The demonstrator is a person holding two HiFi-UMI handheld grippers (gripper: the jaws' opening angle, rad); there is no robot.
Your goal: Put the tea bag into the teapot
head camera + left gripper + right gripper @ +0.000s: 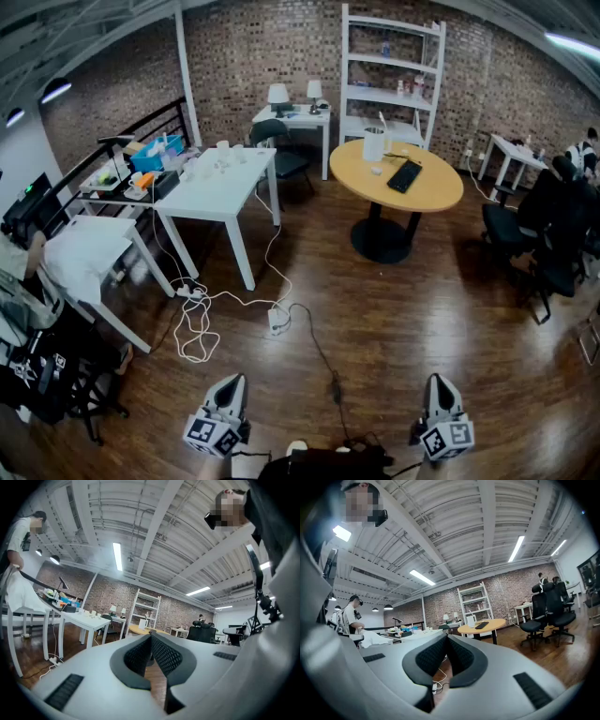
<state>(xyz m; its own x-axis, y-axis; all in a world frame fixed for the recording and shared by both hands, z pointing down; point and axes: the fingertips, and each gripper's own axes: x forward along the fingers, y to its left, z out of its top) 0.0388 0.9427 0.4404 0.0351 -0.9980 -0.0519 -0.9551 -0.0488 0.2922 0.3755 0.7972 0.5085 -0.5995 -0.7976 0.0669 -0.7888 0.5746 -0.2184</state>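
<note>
left tool closed, empty | right tool closed, empty

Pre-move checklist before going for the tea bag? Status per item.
1. Left gripper empty, jaws together: ok.
2. Right gripper empty, jaws together: ok.
3. Tea bag located: cannot tell; the small white items on the white table are too small to identify.
4. Teapot located: cannot tell; a white vessel stands on the round table, type unclear.
5. Tables within reach: not ok; both stand well across the floor.
6. Walking path: not ok; cables trail across it ahead.
</note>
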